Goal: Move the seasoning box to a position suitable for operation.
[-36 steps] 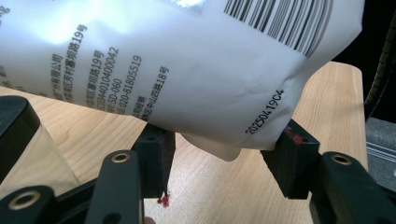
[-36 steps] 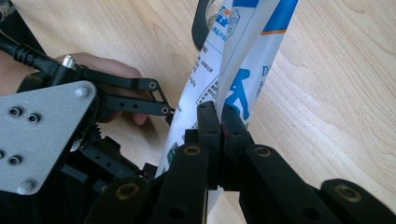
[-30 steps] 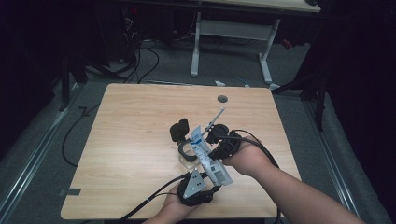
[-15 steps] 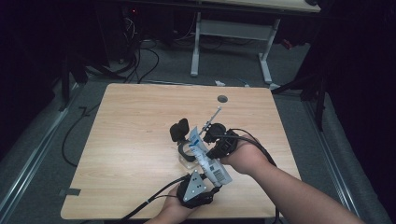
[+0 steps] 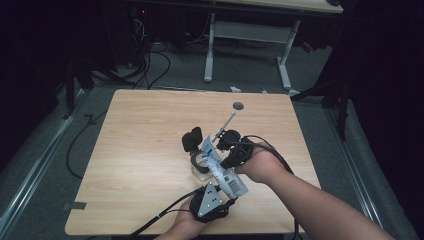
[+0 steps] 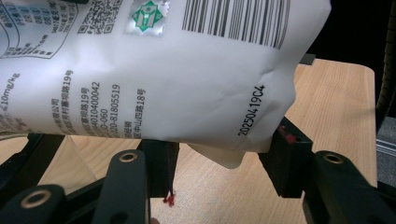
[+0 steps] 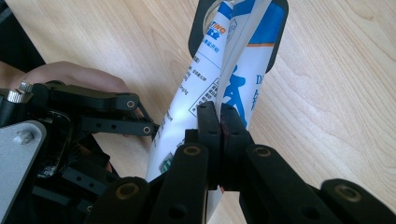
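Your right gripper (image 7: 219, 116) has its jaws pinched together on a fold of the white-and-blue pouch (image 7: 224, 70) — pads tight, only the film between them. In the right gripper view the pouch runs straight up from those jaws, and its far end sits inside the mouth of a black-rimmed container (image 7: 198, 28) just beyond the fingertips. Left of the jaws in that view you see your left gripper's black linkage and its grey plate, with a hand behind it.

Your left gripper (image 6: 219, 163) stands at a middling gap, and its jaws have just been closing a little. The pouch (image 6: 154, 79) hangs between them — barcode and printed date face the camera. The pouch's lower edge meets the right jaw's inner face at the crumpled corner; whether the left pad presses on it you cannot tell from here. Bare wooden table (image 6: 336, 107) lies below and beyond the jaws.

From the high view the pouch (image 5: 220, 167) spans the two tools: left gripper (image 5: 235, 192) at its near end, right gripper (image 5: 227, 150) beside its middle, and the container (image 5: 199, 161) under its far end. A black lid-like piece (image 5: 191, 140) stands just past the container. All sit on the table (image 5: 140, 150).
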`<state>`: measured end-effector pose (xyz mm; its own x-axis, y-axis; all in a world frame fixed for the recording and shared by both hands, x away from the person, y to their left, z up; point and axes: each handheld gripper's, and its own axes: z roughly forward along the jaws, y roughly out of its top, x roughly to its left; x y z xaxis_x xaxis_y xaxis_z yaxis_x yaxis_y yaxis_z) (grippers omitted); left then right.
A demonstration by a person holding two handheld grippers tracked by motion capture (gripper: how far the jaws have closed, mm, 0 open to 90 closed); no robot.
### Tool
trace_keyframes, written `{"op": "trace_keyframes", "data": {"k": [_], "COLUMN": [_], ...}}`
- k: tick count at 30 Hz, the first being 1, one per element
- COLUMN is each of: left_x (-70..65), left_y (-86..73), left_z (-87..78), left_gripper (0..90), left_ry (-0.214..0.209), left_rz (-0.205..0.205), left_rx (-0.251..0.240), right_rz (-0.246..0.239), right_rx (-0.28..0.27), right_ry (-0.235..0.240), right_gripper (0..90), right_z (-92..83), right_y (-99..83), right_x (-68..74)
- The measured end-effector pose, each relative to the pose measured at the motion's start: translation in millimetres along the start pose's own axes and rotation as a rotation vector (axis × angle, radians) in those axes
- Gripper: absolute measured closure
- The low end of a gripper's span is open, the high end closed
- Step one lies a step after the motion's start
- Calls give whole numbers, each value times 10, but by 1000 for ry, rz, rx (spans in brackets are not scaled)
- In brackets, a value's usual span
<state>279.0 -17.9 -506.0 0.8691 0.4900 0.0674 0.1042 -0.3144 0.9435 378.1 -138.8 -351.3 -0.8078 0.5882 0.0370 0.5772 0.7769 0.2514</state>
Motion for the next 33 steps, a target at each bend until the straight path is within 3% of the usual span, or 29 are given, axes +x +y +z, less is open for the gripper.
{"op": "trace_keyframes", "data": {"k": [8,33], "left_x": [29,31], "left_y": [-3,65], "left_z": [13,26], "left_gripper": [509,502], "left_ry": [-9,-9], "left_rz": [-15,-7], "left_rx": [10,-4], "right_rz": [8,-9], "right_rx": [4,-7], "right_ry": [4,1], "right_gripper": [898,897], "right_z": [49,25], "right_y": [34,99], "right_x": [-25,-47]}}
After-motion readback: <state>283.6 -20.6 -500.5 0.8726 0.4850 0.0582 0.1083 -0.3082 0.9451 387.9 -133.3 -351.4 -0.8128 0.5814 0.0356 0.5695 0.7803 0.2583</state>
